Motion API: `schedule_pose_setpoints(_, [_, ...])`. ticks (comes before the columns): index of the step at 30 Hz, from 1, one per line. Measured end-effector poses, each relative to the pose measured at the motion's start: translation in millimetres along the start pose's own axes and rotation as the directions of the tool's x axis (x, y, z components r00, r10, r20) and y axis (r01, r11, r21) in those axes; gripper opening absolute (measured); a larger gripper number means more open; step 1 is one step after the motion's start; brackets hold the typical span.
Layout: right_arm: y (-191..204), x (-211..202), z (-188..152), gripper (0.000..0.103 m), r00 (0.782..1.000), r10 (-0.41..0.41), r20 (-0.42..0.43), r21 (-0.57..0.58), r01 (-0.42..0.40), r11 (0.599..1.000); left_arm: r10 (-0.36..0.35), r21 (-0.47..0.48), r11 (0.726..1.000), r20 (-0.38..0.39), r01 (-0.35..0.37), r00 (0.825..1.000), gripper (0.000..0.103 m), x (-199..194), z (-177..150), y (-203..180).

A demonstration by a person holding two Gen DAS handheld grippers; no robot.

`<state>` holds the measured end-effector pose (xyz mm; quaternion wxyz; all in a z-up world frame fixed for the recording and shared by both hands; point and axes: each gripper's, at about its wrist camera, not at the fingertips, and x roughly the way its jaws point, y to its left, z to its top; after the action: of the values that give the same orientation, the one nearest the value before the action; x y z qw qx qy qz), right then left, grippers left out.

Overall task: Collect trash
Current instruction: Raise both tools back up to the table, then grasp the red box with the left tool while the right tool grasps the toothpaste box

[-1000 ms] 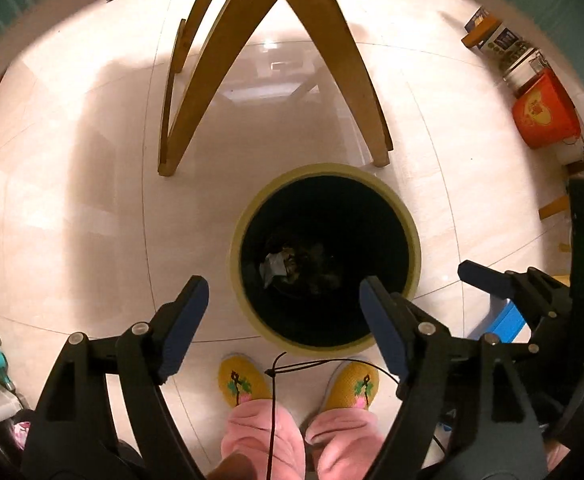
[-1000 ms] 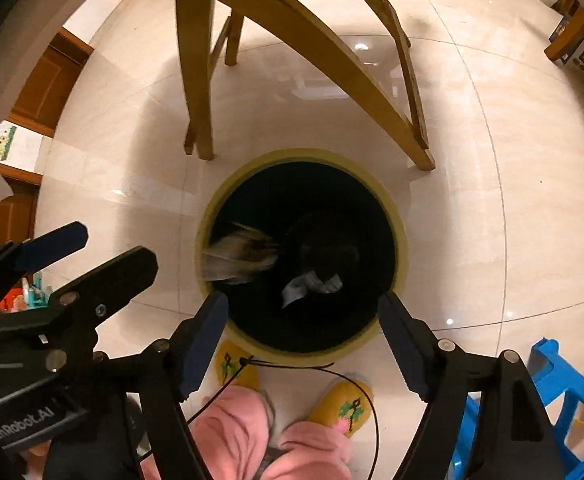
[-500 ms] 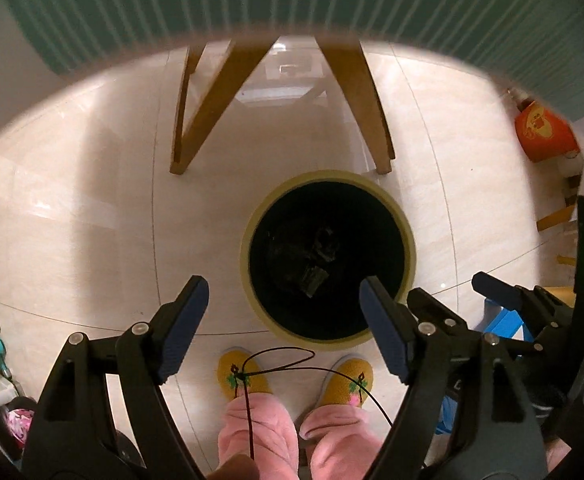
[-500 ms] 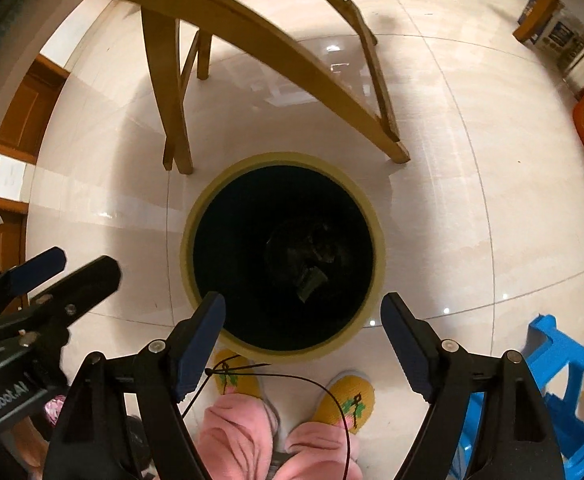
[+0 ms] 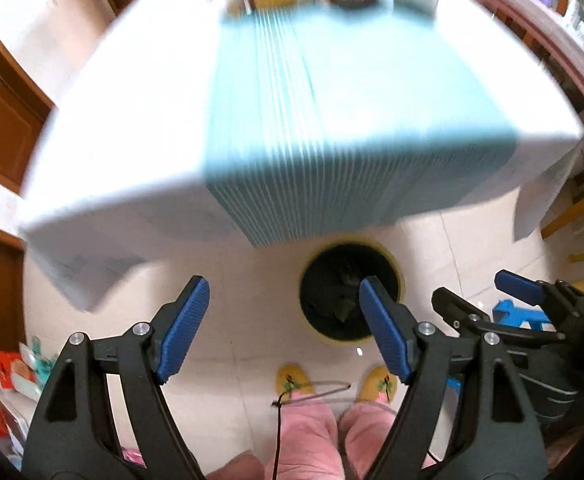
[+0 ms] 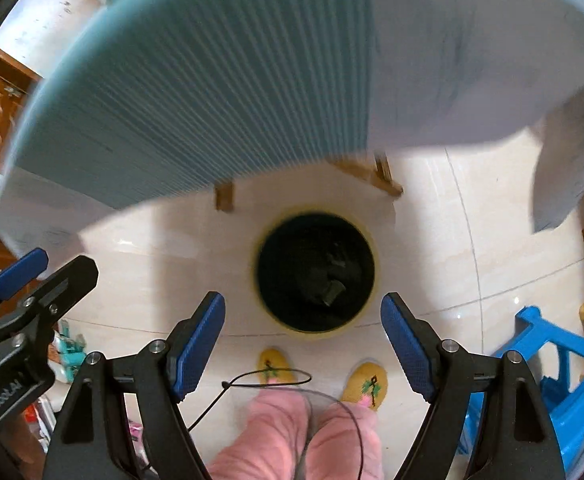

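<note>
Nearest to us, below both tools, are pink trouser legs and a pair of yellow slippers on the pale tiled floor, with a thin black cord looped across them. Our left gripper has its blue-padded fingers spread wide apart with nothing between them, and our right gripper is likewise spread and holds nothing; each shows at the edge of the other's view. Just ahead of the fingertips stands the round trash bin, black inside with a yellowish rim; from the left tool it sits ahead and to the right, its near edge partly hidden by the right finger pad, while from the right tool it lies straight ahead between the pads. Dark crumpled trash lies at the bottom of the bin. To the right of the right tool is a blue plastic stool. Beyond the bin, wooden table legs meet the floor. Farthest and above is the table, blurred, with a ribbed teal mat over a white cloth; blurred things at its far edge we cannot make out.
</note>
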<state>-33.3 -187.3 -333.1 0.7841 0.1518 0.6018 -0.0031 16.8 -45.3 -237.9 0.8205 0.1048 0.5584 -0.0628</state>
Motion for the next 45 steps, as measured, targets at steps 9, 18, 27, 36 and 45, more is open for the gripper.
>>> schedule_pose_setpoints(9, [41.4, -183.2, 45.8, 0.081, 0.973, -0.006, 0.233, -0.051, 0.018, 0.999, 0.024, 0.012, 1.0, 0.24, -0.028, 0.971, 0.076, -154.9, 64.2, 34.5])
schedule_pose_setpoints(18, [108.3, -311.4, 78.0, 0.081, 0.896, -0.026, 0.442, -0.097, 0.076, 0.992, 0.038, -0.011, 0.999, 0.42, -0.036, 0.907, 0.076, -265.9, 85.5, 83.2])
schedule_pose_setpoints(27, [152.0, -358.6, 77.3, 0.081, 0.841, -0.045, 0.539, -0.112, 0.124, 0.986, 0.004, 0.006, 1.0, 0.502, -0.009, 0.865, 0.076, -303.2, 104.6, 109.7])
schedule_pose_setpoints(36, [140.6, -328.4, 107.0, 0.081, 0.841, -0.139, 0.523, -0.042, 0.189, 0.981, -0.064, 0.022, 0.998, 0.456, 0.06, 0.887, 0.076, -256.7, 140.2, 113.6])
schedule_pose_setpoints(45, [66.3, -265.9, 189.2, 0.081, 0.906, -0.108, 0.41, 0.001, 0.118, 0.993, -0.121, 0.028, 0.993, 0.303, 0.118, 0.945, 0.076, -165.8, 199.4, 73.2])
